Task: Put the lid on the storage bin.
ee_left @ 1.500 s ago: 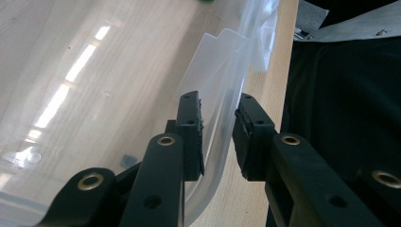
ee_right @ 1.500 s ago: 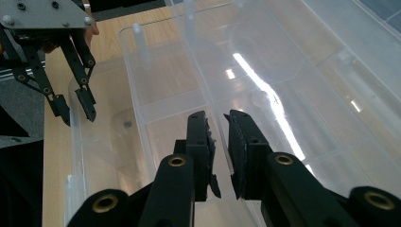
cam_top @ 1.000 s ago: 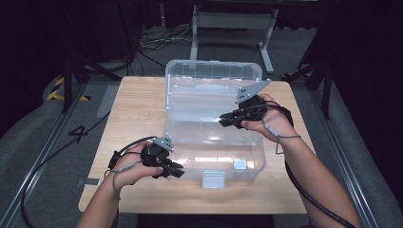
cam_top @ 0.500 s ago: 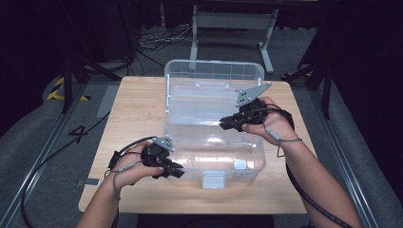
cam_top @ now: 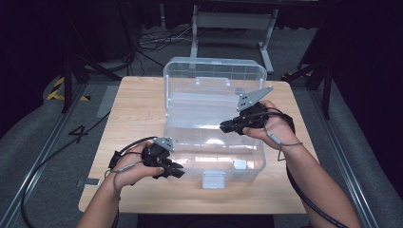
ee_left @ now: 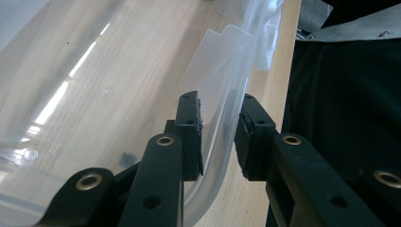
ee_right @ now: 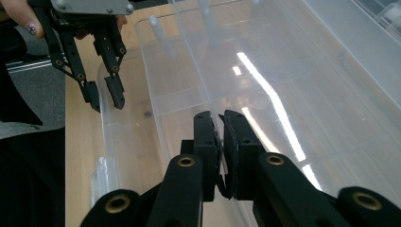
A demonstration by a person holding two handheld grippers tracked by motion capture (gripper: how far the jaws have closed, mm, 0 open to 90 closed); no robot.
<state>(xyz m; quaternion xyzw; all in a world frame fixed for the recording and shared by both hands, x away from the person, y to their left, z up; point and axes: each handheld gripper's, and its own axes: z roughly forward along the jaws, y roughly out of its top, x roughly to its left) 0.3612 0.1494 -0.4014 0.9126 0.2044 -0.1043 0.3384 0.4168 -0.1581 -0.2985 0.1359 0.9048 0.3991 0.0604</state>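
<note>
- One table (cam_top: 142, 102), wooden, lies under both grippers and bears the single box.
- One box (cam_top: 214, 137), clear plastic, stands mid-table between the two grippers; its lid (cam_top: 214, 78) stands raised at the far side, beyond the right gripper. The box is see-through, so the wood grain shows through its floor, with bright streaks of light on the plastic. It looks empty apart from a small dark speck on the floor near the left gripper's jaws.
- Two latches show in the high view: one on the box's near wall (cam_top: 213, 179), to the right of the left gripper, and one on the lid (cam_top: 206, 80), well beyond the right gripper.
- Two grippers, one in each hand.
- Left gripper (ee_left: 218, 135): jaws at a narrow gap, straddling the box's near left wall, one jaw inside the box and one outside. The inner pad lies close against the plastic; I cannot tell whether the outer pad touches it. In the high view this gripper (cam_top: 175, 172) sits at the box's near left corner.
- Right gripper (ee_right: 220, 142): jaws almost closed, pinching a thin clear inner wall (ee_right: 208, 94) that runs away from the jaws along the box. In the high view it (cam_top: 225, 127) reaches over the box's right part.
</note>
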